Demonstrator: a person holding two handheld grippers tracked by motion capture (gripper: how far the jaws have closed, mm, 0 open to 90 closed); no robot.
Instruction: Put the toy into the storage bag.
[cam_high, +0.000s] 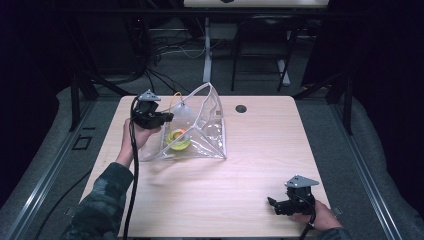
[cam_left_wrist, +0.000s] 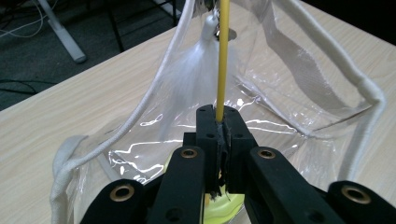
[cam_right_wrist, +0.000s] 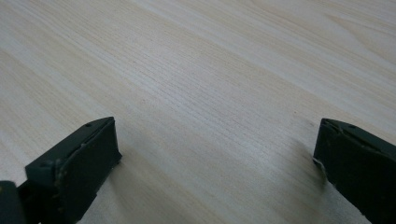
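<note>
Left claw (cam_left_wrist: 219, 140) is squeezed tight on a thin yellow stick (cam_left_wrist: 223, 60), right at the open top of the clear bag (cam_high: 210, 135). That bag sits on the worktop (cam_high: 250, 165), toward its far left part. A white tassel (cam_left_wrist: 196, 70) hangs at the bag's opening, beside the stick. Something yellow-green (cam_high: 178, 140) lies inside the bag. Well apart from the bag, toward the near right edge, the right claw (cam_right_wrist: 215, 163) rests wide open with nothing in it.

Clear plastic pouch (cam_high: 207, 131), white-corded edges, standing open on the worktop's left half. Thin yellow stick (cam_left_wrist: 222, 60) with white feather tuft (cam_left_wrist: 194, 77), upright at its mouth. Yellow-green item (cam_high: 178, 139) inside, indistinct.
</note>
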